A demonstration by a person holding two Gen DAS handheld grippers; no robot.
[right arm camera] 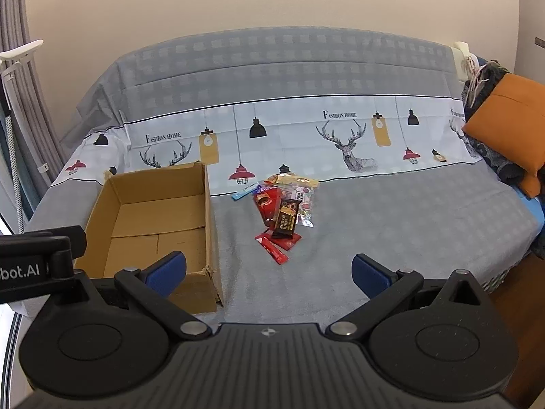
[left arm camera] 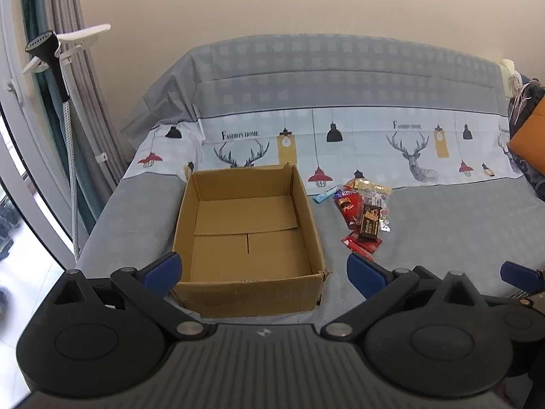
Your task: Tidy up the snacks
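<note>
Snacks, a small pile of red & brown shiny packets (right arm camera: 284,216), lie mid-frame on grey bed cover. Open brown cardboard box (left arm camera: 245,231) at left has nothing inside. Left gripper (left arm camera: 262,271) & right gripper (right arm camera: 269,269) both wide, holding nothing. No packing done yet.

A home: a sofa (right arm camera: 374,204) under a deer-print cover, grey curtains (left arm camera: 78,78), an orange cushion (right arm camera: 507,129).

Left tool (left arm camera: 262,274): open cardboard box (left arm camera: 247,235) directly ahead, its near wall just past the fingertips; interior bare, open from above. Right tool (right arm camera: 269,272): bare sofa cover (right arm camera: 391,218) ahead and to the right. Snack pile (right arm camera: 284,214) ahead, slightly left; box wall left of it. Orange cushion (right arm camera: 507,133) far right.
</note>
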